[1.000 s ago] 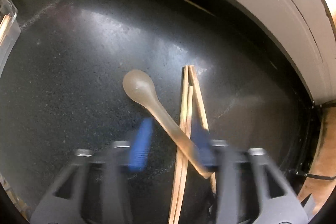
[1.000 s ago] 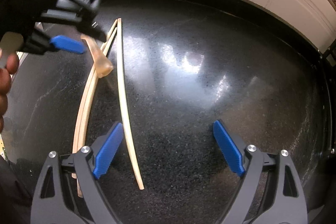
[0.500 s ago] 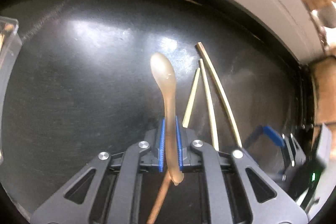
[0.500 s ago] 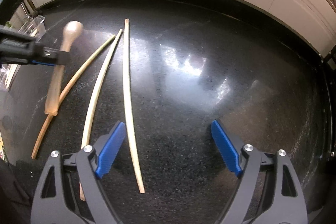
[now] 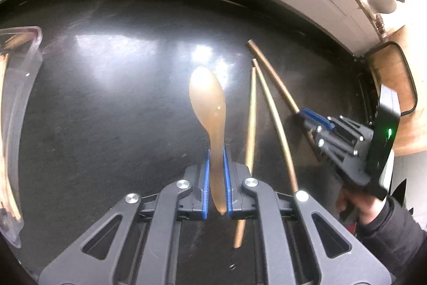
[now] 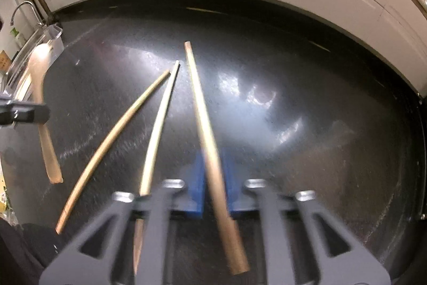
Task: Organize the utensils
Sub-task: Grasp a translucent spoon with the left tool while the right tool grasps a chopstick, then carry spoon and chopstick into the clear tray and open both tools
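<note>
Above the dark table [image 5: 106,124], the left gripper [image 5: 216,178] is clenched on the handle of a translucent tan spoon [image 5: 208,98], which it holds clear of the surface with the bowl pointing away from the camera. To its right, the right gripper [image 6: 213,178] has just been closing and now pinches one chopstick [image 6: 202,119] near its thicker end, the blue pads blurred on either side of the shaft. Two more chopsticks [image 6: 157,124] lie loose on the table just beside it, fanned toward the left. A clear plastic container [image 5: 24,87], already holding wooden sticks, stands at the far left edge. Several risks are judged from this arrangement. The chopstick is gripped close to one end, so its long free length may swing or pivot between the pads when lifted, and it could slip out. Its tip lies near the neighbouring chopstick and may drag or scatter it. The spoon is smooth and narrow at the grip, so a quick turn toward the container could let it rotate or slide. With both grippers working close together, a crossing path may knock one utensil against the other.
</note>
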Available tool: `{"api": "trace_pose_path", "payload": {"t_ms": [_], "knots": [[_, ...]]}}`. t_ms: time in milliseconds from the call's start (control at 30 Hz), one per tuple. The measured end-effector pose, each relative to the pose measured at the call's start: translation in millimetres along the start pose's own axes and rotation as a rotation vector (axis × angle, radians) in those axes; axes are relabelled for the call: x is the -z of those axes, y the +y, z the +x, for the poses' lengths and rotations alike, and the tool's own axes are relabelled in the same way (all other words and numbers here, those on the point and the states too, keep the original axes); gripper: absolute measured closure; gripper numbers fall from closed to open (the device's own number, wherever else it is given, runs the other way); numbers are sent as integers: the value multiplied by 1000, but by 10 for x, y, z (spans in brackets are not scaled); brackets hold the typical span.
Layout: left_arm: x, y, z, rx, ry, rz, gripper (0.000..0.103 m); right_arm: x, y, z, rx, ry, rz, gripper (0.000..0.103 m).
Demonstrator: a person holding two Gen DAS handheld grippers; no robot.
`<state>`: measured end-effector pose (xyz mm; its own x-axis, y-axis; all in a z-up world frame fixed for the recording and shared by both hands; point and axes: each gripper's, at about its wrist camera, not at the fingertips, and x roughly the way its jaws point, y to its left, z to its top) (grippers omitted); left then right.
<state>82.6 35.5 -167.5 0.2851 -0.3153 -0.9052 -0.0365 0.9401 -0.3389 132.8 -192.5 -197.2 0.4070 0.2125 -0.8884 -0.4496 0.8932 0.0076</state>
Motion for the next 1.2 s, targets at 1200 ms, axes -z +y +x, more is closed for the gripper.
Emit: {"api": "trace_pose_path", "payload": {"t_ms": [1200], "knots": [[292,2088,-2272,-187,-128,-66,94,-1256,2853,-1049,-384,-66,93,96]]}}
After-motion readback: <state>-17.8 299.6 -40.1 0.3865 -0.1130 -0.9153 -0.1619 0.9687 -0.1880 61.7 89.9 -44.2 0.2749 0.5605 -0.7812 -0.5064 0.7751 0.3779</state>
